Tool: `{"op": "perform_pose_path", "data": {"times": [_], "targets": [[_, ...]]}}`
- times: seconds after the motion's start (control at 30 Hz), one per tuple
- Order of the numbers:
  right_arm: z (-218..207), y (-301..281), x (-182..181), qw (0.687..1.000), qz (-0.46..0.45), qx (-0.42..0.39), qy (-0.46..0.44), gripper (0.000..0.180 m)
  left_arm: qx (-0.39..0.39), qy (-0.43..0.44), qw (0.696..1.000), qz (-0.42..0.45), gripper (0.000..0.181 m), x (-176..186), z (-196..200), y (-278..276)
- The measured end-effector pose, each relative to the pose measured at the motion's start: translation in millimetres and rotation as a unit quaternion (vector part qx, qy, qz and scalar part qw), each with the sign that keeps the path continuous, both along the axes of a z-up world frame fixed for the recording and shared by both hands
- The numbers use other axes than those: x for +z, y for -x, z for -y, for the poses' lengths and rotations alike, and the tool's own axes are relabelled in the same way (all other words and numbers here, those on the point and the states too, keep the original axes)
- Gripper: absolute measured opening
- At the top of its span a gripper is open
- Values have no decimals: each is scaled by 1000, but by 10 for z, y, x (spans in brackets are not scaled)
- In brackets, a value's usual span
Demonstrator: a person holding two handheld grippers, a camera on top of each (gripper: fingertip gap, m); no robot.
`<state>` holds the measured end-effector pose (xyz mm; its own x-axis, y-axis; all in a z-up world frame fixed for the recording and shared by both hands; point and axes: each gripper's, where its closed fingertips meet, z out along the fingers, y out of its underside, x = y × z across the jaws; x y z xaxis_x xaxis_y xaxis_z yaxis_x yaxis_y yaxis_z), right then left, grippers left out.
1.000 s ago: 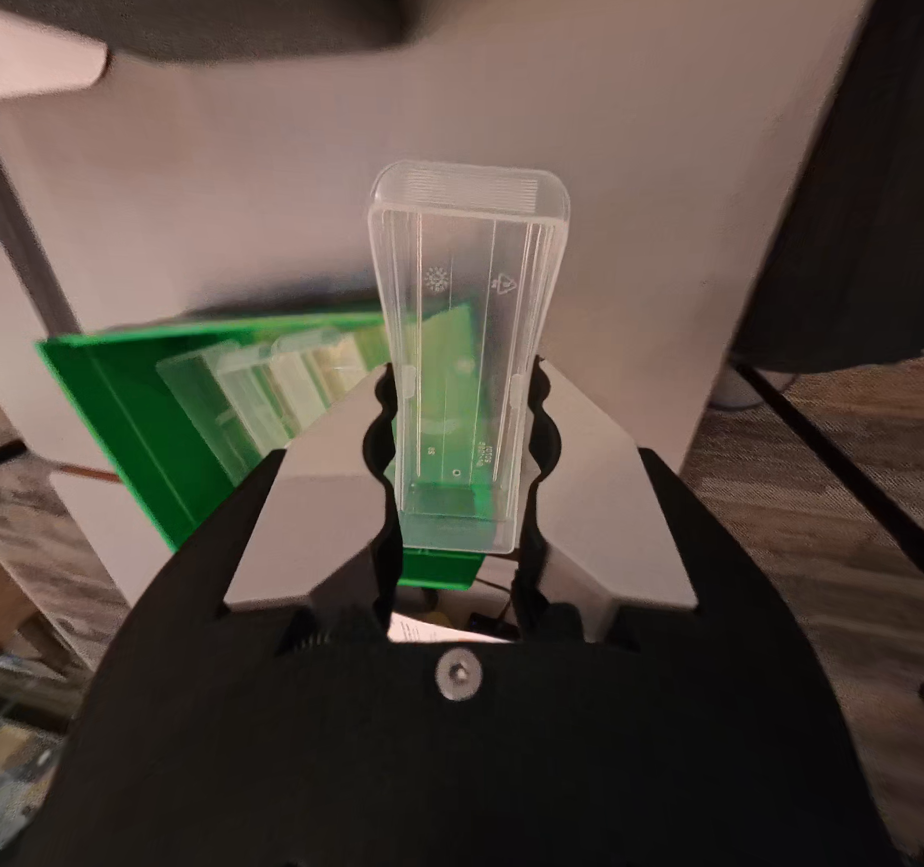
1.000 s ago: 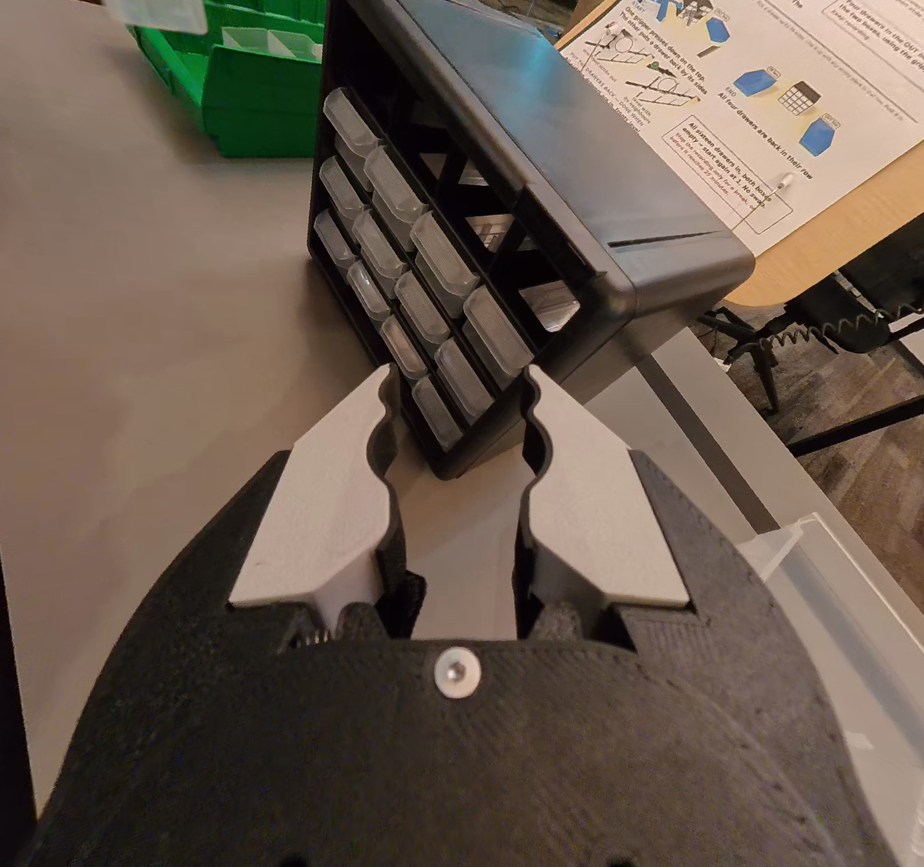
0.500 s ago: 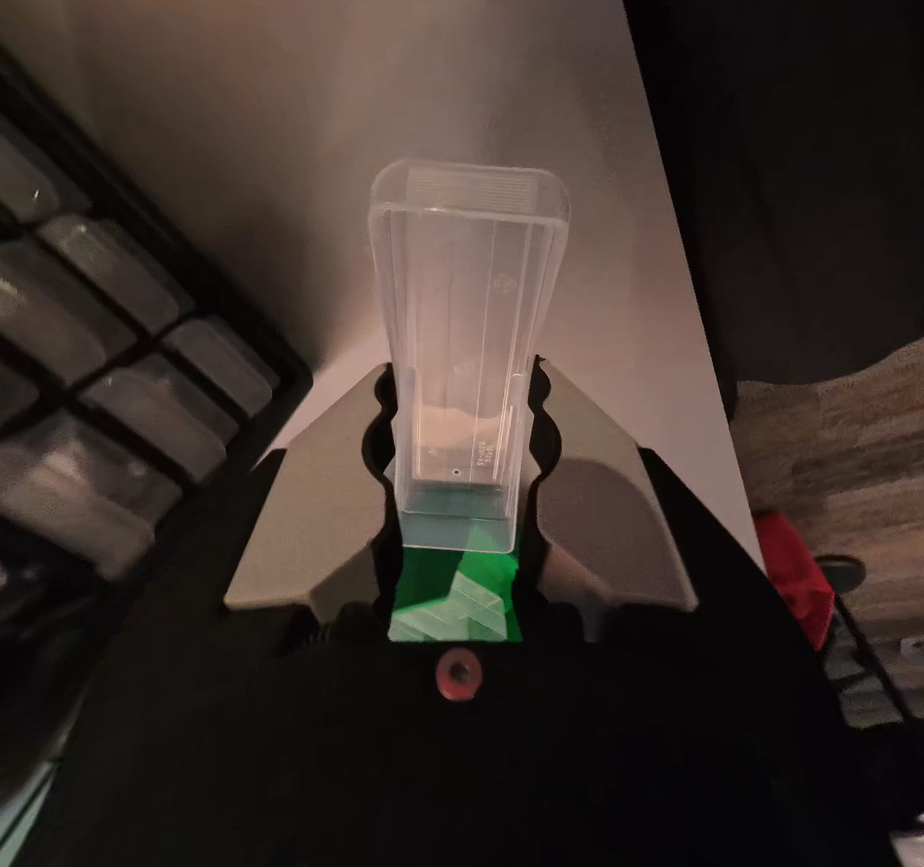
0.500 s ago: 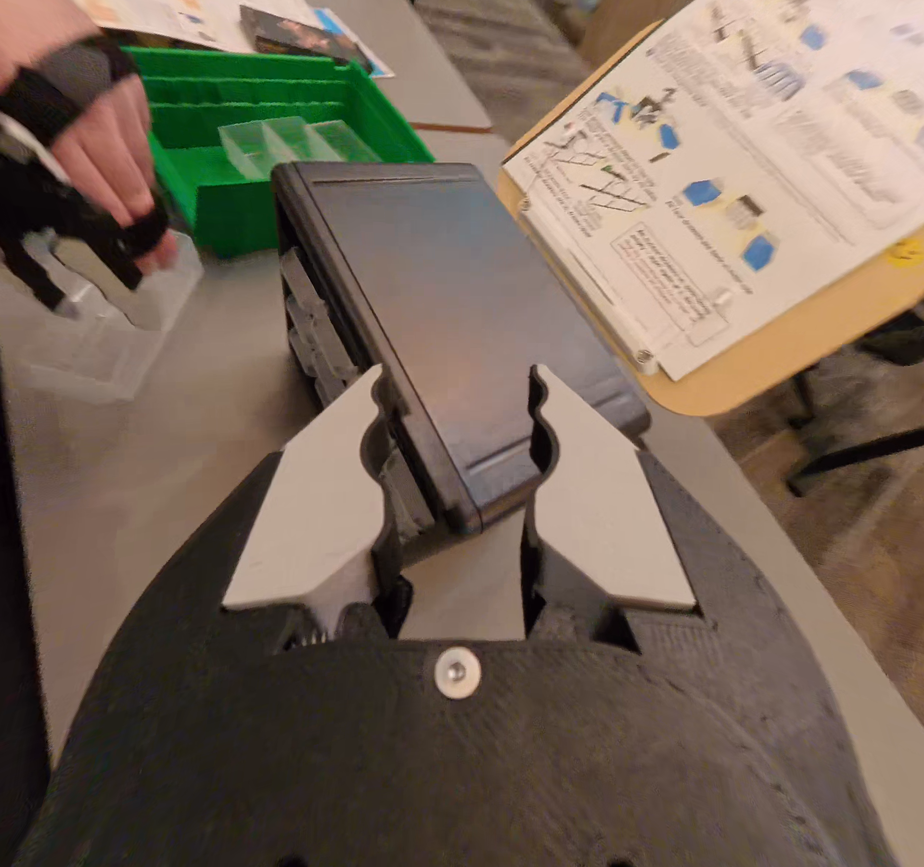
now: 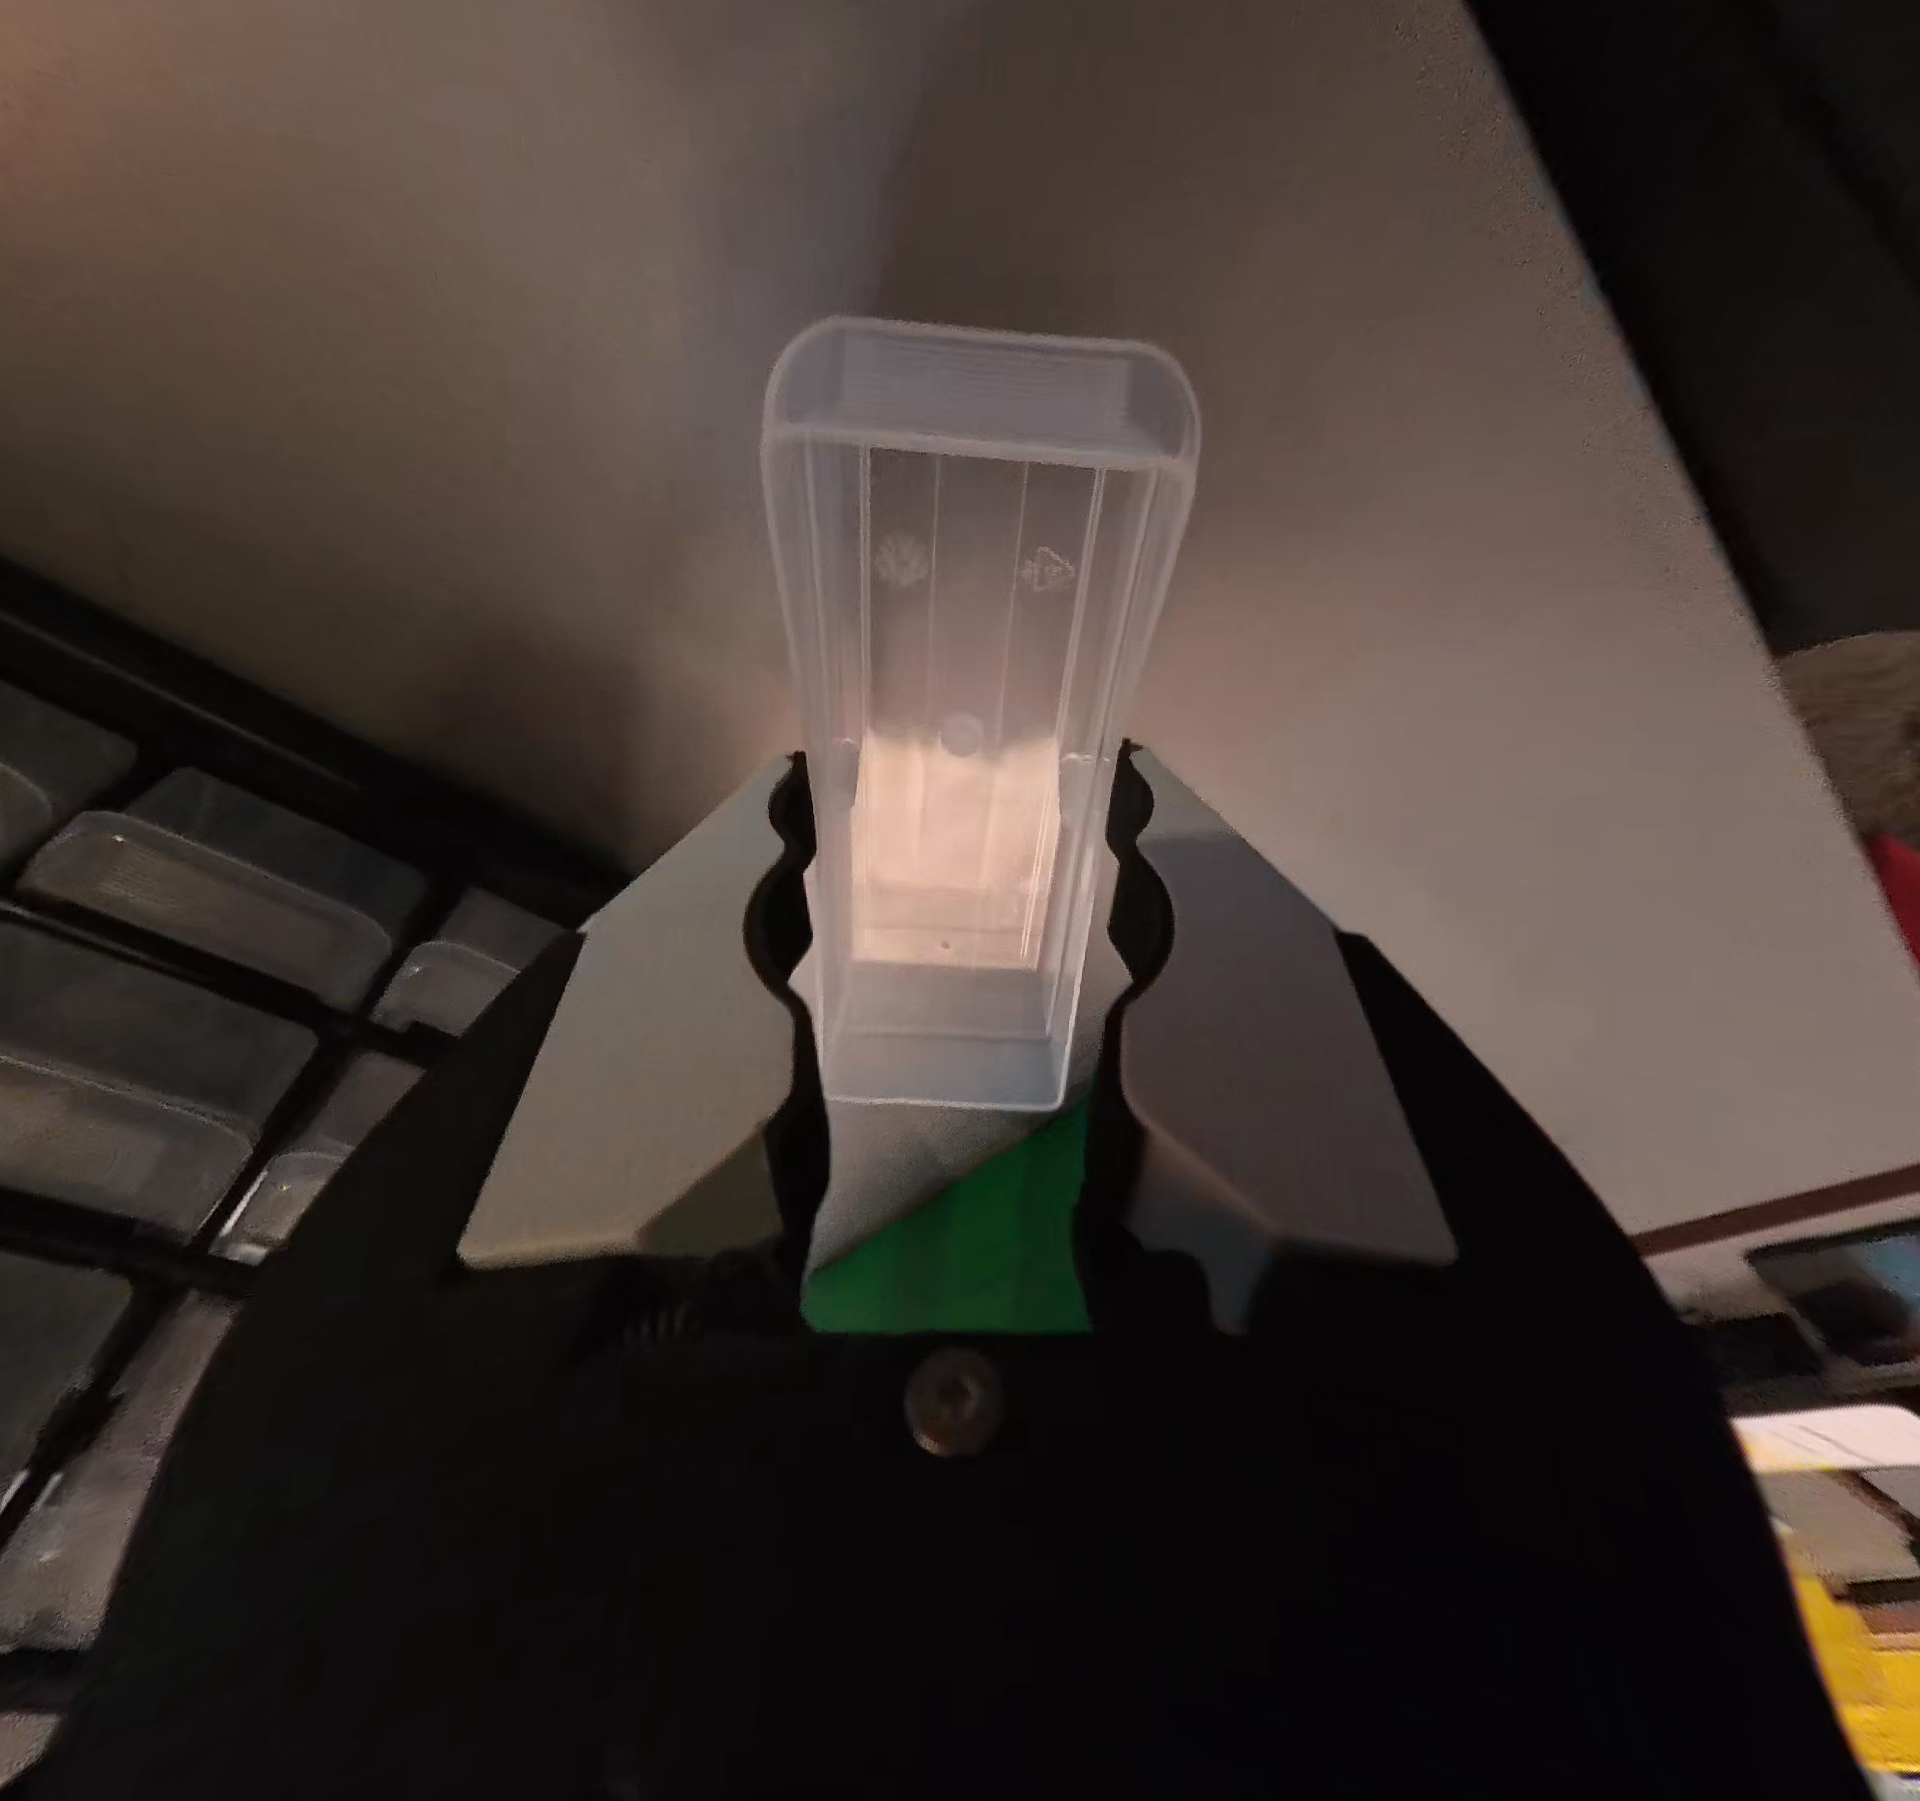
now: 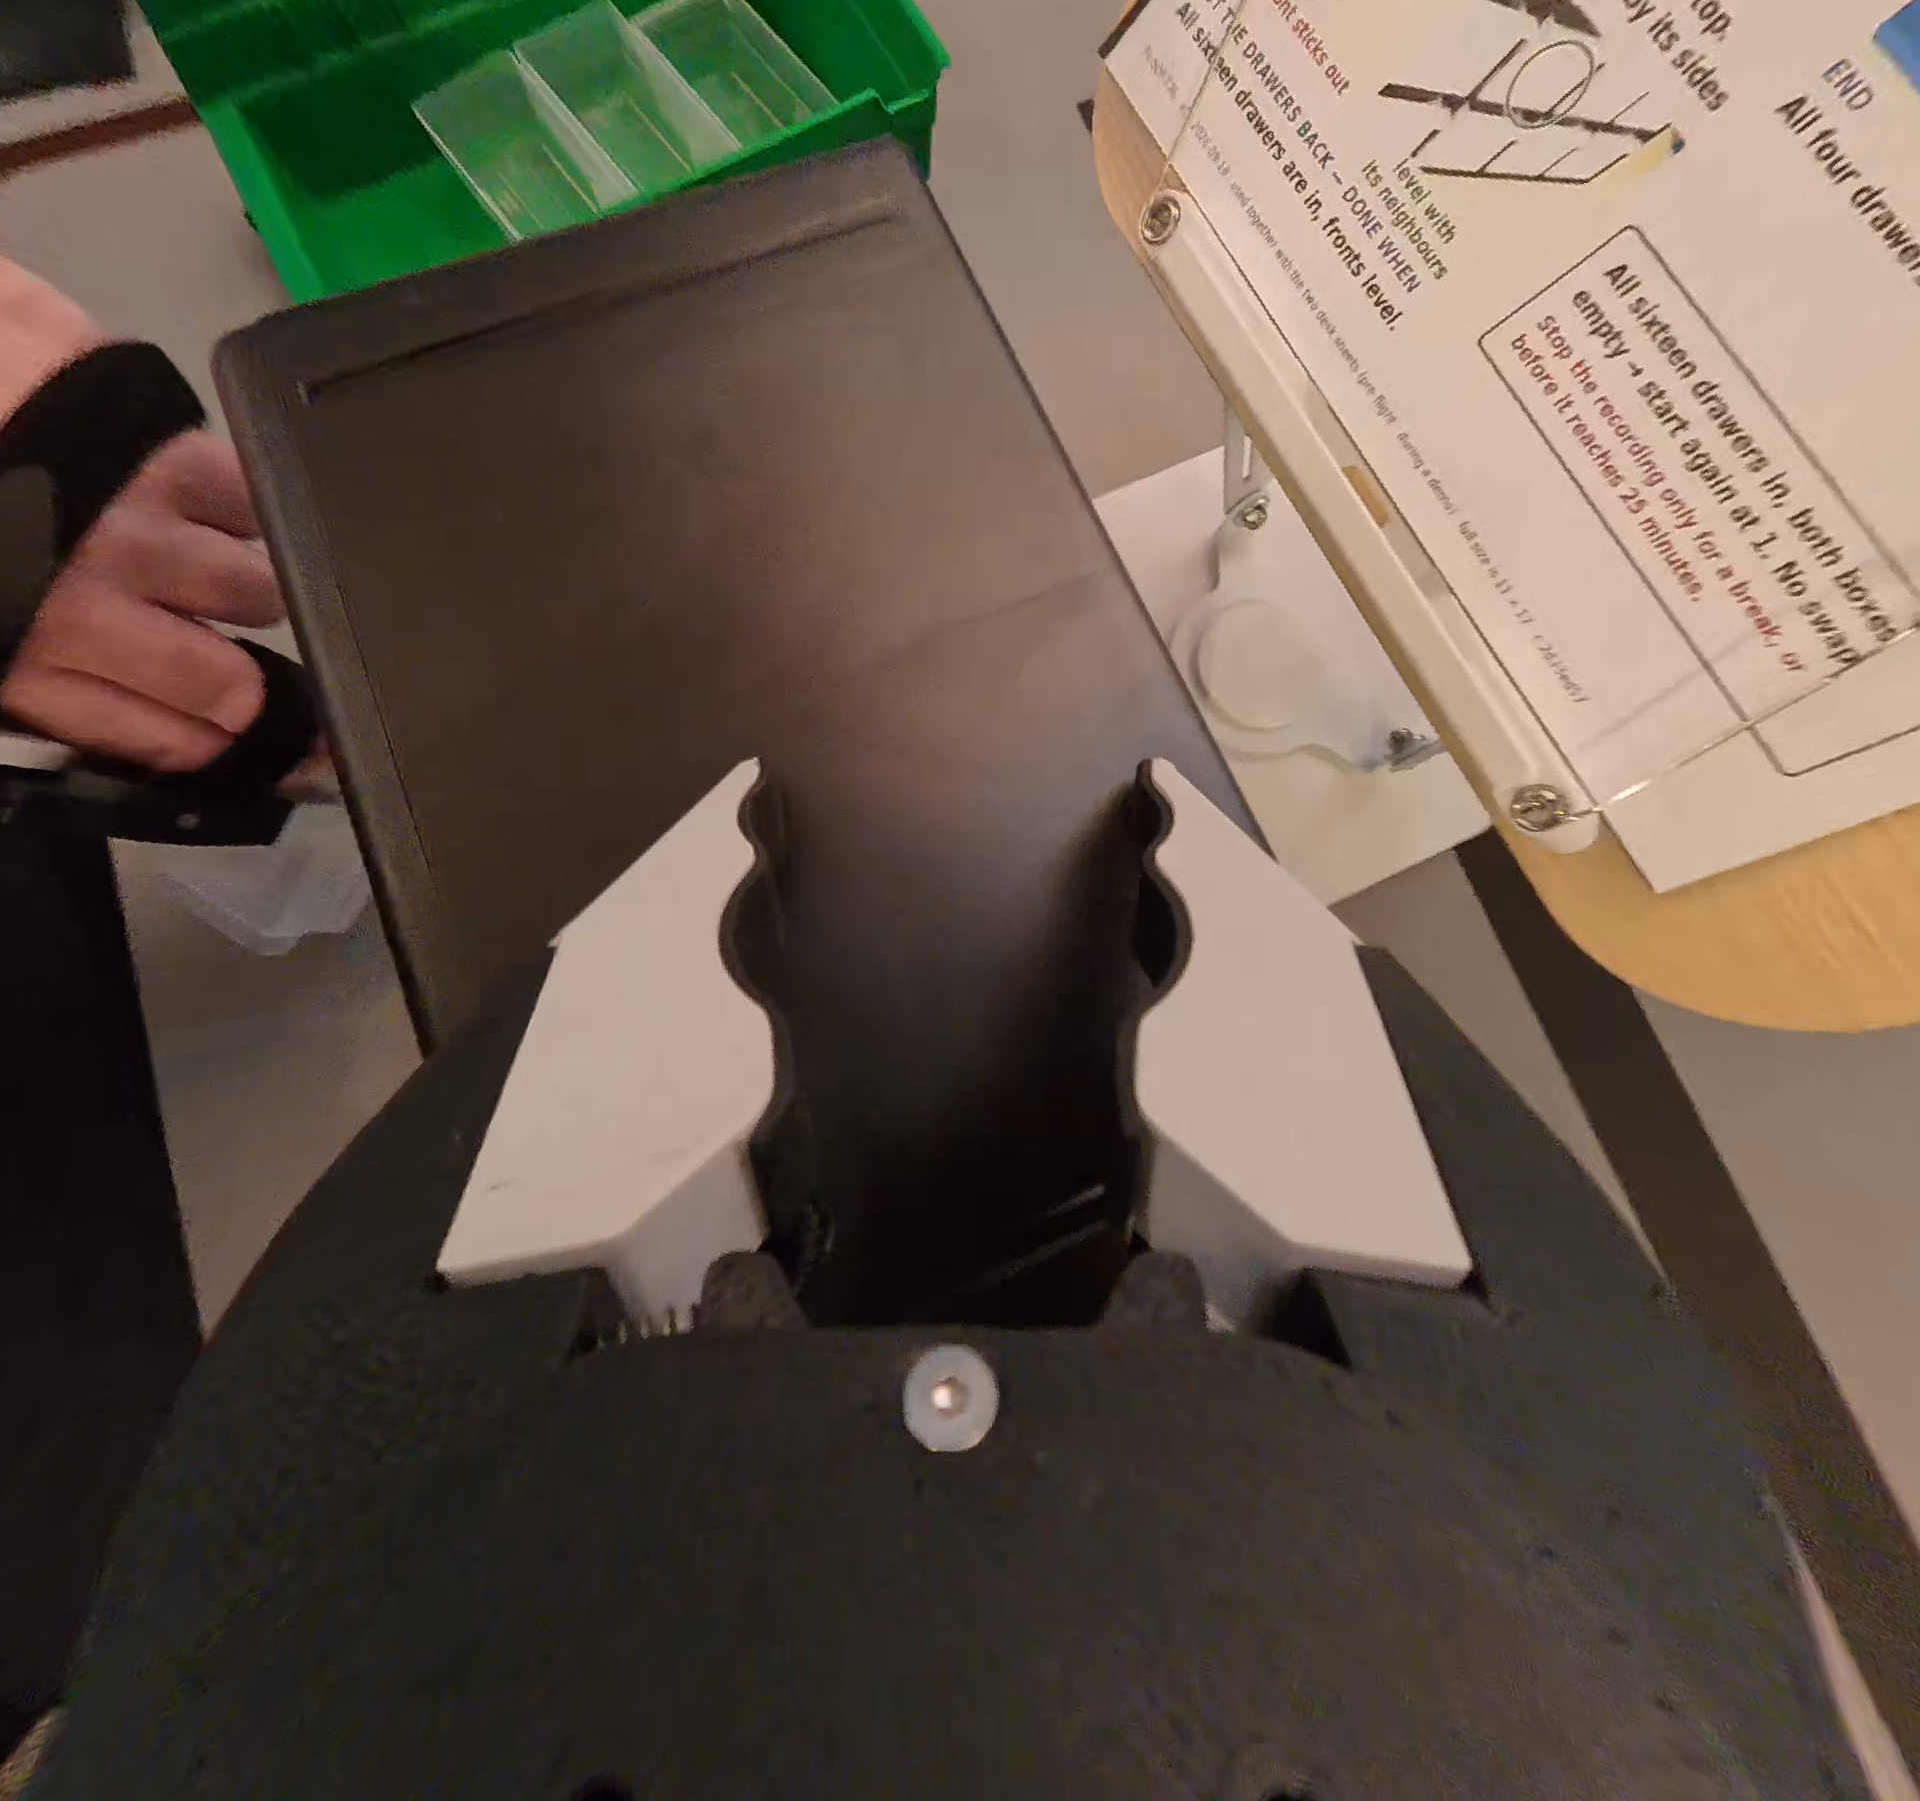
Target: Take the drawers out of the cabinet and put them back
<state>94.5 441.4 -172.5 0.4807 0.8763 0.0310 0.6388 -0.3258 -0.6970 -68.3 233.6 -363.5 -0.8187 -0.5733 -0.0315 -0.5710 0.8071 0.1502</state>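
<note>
My left gripper [image 5: 958, 775] is shut on a clear plastic drawer [image 5: 977, 671], which sticks out forward between the fingers over the grey table [image 5: 520, 245]. The black cabinet [image 5: 156, 972] with its drawer fronts fills the lower left of the left wrist view. In the right wrist view my right gripper [image 6: 951, 785] is open, its fingers lying over the cabinet's black top [image 6: 665, 546]. The hand holding the left gripper [image 6: 125, 629] is at the cabinet's left side, with the clear drawer [image 6: 260, 889] faint below it.
A green bin [image 6: 343, 89] holding three clear drawers [image 6: 613, 104] stands behind the cabinet. A wooden board with an instruction sheet [image 6: 1558, 297] on a white stand rises at the right. The table edge [image 5: 1621, 452] runs along the right of the left wrist view.
My right gripper has moved up and over the cabinet, from facing its front to lying over its top. My left gripper has swung with the drawer from the green bin to beside the cabinet's front.
</note>
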Motion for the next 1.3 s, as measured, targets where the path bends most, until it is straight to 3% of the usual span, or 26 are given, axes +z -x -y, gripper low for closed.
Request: {"op": "perform_pose_path", "data": {"times": [0.2,0.23,0.3,0.43,0.53,0.6,0.7,0.8,0.93,1.0,1.07,1.3], "targets": [[-20,9,-9,1000,-22,4,0,62,14,-2,1000,7,61,-111,-33,-19],[-28,5,-8,1000,-24,3,-1,61,24,-3,1000,5,69,-120,-29,-11],[-32,5,-8,1000,-24,4,-3,60,55,-8,998,13,92,-92,-64,-24],[-40,7,-8,1000,-23,3,-5,58,185,38,979,75,103,190,-17,-94],[-45,8,-5,1000,-23,1,-10,56,329,69,927,163,101,464,66,-184],[-51,9,-2,1000,-25,1,-14,56,429,61,871,232,108,599,98,-250],[-94,6,5,999,-29,-5,-27,49,550,81,777,295,94,604,295,-318],[-110,11,7,999,-30,-4,-33,48,589,58,747,303,73,305,494,-342],[-111,8,9,999,-32,-8,-36,49,579,-14,749,324,52,18,422,-426],[-109,6,12,998,-35,-10,-44,48,559,-47,760,327,41,-55,393,-468],[-104,7,12,998,-34,-12,-45,48,526,-81,781,325,19,-128,375,-459],[-110,5,12,998,-35,-13,-45,49,402,-61,857,317,16,-121,544,-206]]}}
